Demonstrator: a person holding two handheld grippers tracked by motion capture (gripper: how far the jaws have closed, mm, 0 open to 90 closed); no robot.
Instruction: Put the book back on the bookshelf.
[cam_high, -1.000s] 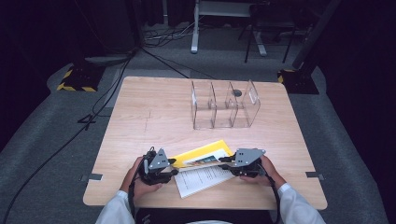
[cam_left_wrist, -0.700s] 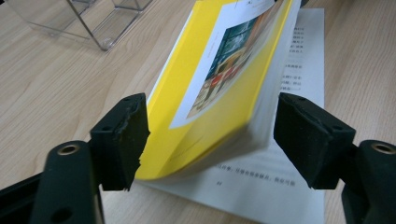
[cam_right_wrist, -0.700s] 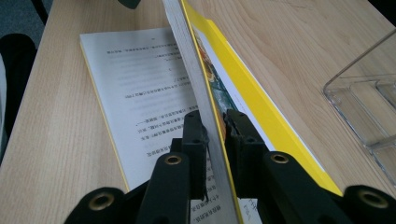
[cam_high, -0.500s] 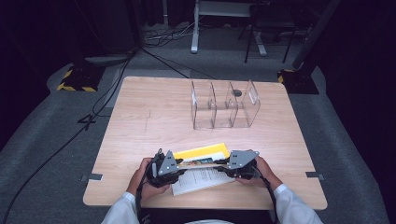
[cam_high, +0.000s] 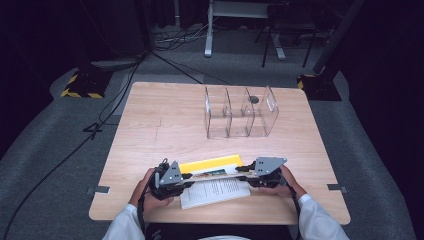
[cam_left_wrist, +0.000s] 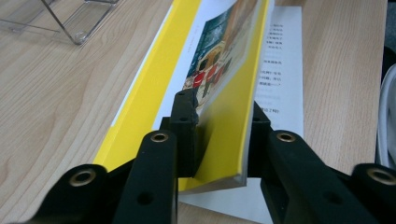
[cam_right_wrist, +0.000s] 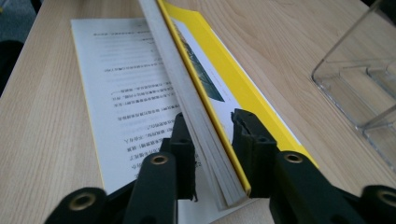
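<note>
Lifting a yellow-covered book (cam_high: 210, 165) by its two ends calls for an even, matched grip, and this moment shows the grip being set. The book stands tilted on its long edge near the front edge of the desk (cam_high: 150, 130), about midway along it, with a printed white sheet (cam_high: 215, 192) lying flat just in front of it and partly under it. The left gripper (cam_high: 186, 176) has just been closing its jaws; in the left gripper view they now bracket the book's end, one pad on the picture cover and one on the back, closed down to the book's thickness. The right gripper (cam_high: 246, 172) holds the other end the same way, its jaws pressed on either side of the page block (cam_right_wrist: 205, 140), as the right gripper view shows. For a clean lift, both hands should probably rise together and level, so that the book neither twists nor slips, and the loose sheet stays behind. The clear three-bay acrylic holder (cam_high: 240, 112) stands well apart toward the far edge, a likely destination; the book would need to be kept upright to enter a bay.
</note>
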